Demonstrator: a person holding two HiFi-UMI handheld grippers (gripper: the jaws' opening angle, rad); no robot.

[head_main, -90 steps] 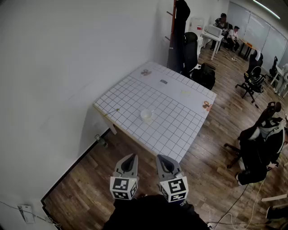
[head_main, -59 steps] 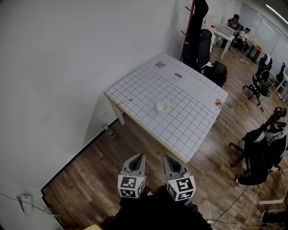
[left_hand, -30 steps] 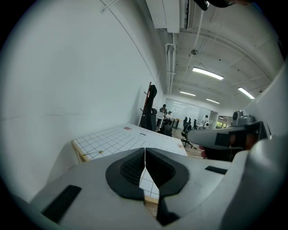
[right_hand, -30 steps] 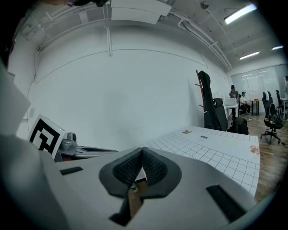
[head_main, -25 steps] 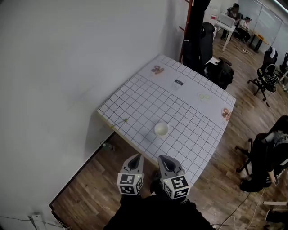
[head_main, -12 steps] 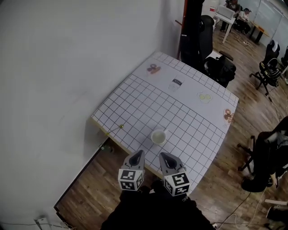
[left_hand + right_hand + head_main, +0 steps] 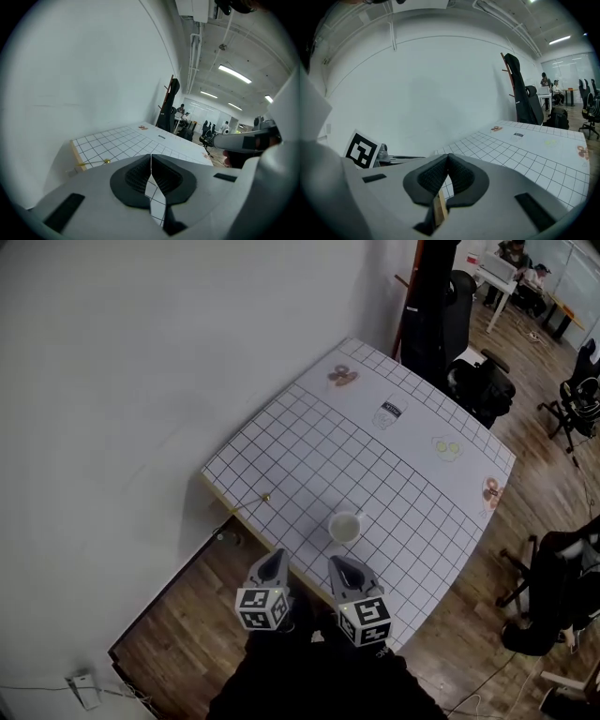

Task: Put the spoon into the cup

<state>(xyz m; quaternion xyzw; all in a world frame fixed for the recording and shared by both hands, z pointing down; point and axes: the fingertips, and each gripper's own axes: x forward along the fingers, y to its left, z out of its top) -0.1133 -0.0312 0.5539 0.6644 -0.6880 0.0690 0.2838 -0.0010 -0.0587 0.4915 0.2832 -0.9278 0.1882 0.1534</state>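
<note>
A white cup [image 7: 345,525] stands on the grid-patterned table [image 7: 309,442], close to its near edge. A thin spoon [image 7: 253,501] with a golden bowl lies at the table's left corner; the left gripper view also catches the spoon [image 7: 96,162]. My left gripper [image 7: 273,568] and right gripper [image 7: 338,567] hover side by side at the near edge, just short of the cup. Both are shut with nothing between their pads, as the left gripper [image 7: 151,157] and right gripper [image 7: 448,156] show in their own views. Neither gripper view shows the cup.
A white wall runs along the table's left side. A black coat on a stand [image 7: 441,296] and a dark bag on a chair [image 7: 483,390] sit past the far corner. Office chairs [image 7: 562,592] stand at the right on wooden floor. Small printed pictures [image 7: 390,413] mark the tabletop.
The table has drawn closer and larger in the head view. Both grippers, once over the floor, now reach the table's near edge by the cup. Their jaws stayed shut.
</note>
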